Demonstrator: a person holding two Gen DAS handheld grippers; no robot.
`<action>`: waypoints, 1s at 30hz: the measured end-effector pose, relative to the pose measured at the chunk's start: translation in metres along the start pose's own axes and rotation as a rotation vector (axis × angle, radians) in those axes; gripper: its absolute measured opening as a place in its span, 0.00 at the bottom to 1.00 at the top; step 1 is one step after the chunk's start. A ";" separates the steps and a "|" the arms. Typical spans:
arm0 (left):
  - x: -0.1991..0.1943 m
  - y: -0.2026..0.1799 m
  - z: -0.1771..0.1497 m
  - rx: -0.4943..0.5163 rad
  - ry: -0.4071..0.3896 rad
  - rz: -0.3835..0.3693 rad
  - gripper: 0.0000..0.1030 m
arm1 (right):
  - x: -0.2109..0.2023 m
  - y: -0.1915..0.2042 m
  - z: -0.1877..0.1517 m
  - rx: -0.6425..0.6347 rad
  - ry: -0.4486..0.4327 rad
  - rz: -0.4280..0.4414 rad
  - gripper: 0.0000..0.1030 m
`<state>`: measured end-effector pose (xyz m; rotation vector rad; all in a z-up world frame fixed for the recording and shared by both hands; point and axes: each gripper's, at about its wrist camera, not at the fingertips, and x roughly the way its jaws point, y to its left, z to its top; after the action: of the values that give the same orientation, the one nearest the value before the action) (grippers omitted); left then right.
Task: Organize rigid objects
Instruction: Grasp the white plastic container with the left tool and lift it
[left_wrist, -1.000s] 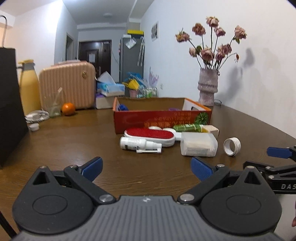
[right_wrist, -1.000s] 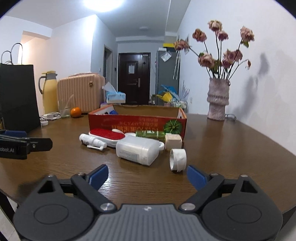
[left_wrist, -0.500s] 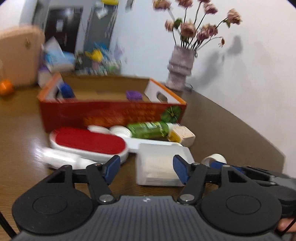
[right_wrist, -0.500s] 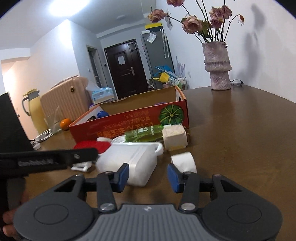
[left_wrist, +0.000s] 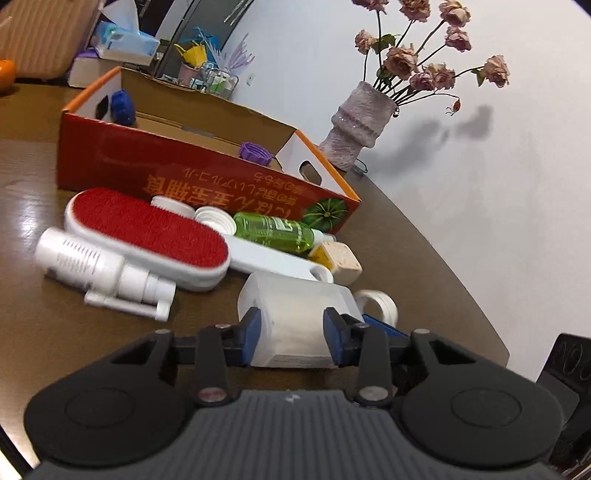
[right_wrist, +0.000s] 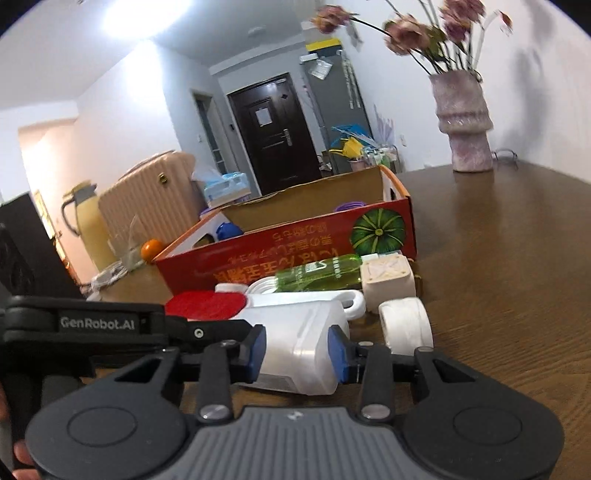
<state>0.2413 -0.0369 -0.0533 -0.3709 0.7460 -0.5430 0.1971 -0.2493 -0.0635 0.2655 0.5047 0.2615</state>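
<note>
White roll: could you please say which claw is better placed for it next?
Probably right: the roll lies just beside the right claw; both it and the left claw are closing around the jug.

Just a regular apartment room, white walls and a bright ceiling light (right_wrist: 125, 18).
Far back there's a dark door (right_wrist: 275, 129) beside a grey fridge (right_wrist: 334, 110); a vase of dried roses (left_wrist: 356, 125) stands on the brown wooden table (right_wrist: 509, 258) by the right wall, a beige suitcase (right_wrist: 147, 199) at far left.

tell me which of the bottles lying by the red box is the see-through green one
The green bottle lying right against the red box front. The white spray bottle is opaque, and the translucent white jug sits between both grippers' fingers.
</note>
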 end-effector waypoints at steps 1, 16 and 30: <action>-0.008 -0.002 -0.006 -0.006 0.000 0.000 0.36 | -0.005 0.002 -0.001 -0.003 0.003 0.006 0.34; -0.113 -0.011 -0.085 -0.061 -0.037 0.055 0.36 | -0.089 0.051 -0.049 -0.061 0.069 0.121 0.29; -0.093 0.010 -0.082 -0.121 -0.007 0.105 0.70 | -0.072 0.036 -0.052 0.086 0.106 0.145 0.45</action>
<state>0.1293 0.0151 -0.0640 -0.4425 0.7892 -0.3987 0.1035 -0.2283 -0.0641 0.3736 0.6037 0.3968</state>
